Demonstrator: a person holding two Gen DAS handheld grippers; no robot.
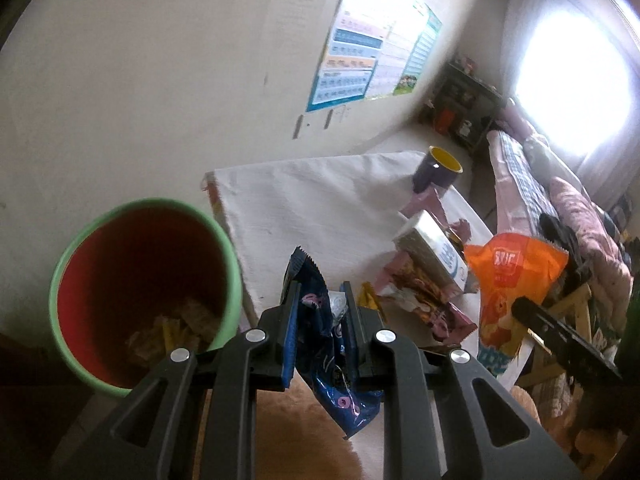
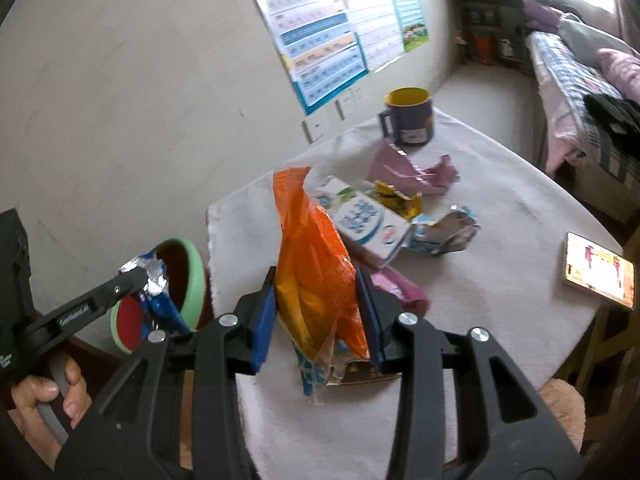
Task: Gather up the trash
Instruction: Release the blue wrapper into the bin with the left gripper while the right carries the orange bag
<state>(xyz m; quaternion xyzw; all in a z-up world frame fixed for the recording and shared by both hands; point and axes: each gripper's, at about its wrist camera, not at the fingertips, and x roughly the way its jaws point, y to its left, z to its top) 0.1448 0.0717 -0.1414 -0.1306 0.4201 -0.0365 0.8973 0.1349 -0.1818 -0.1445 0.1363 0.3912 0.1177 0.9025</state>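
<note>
I am working in a lived-in bedroom at home. Beyond the cloth-covered table (image 2: 480,240) stands a bed (image 2: 568,76) with checked bedding, and a children's learning chart (image 2: 320,32) hangs on the wall behind it.

The bin (image 1: 144,292) stands off the table's (image 2: 500,280) left edge, wrappers lying in its bottom. On the table, the mug (image 2: 410,120) sits at the far edge; before it — toward the middle — lie torn wrappers (image 2: 412,172) and a carton (image 2: 366,224). A phone (image 2: 600,270) rests at the right edge.
</note>
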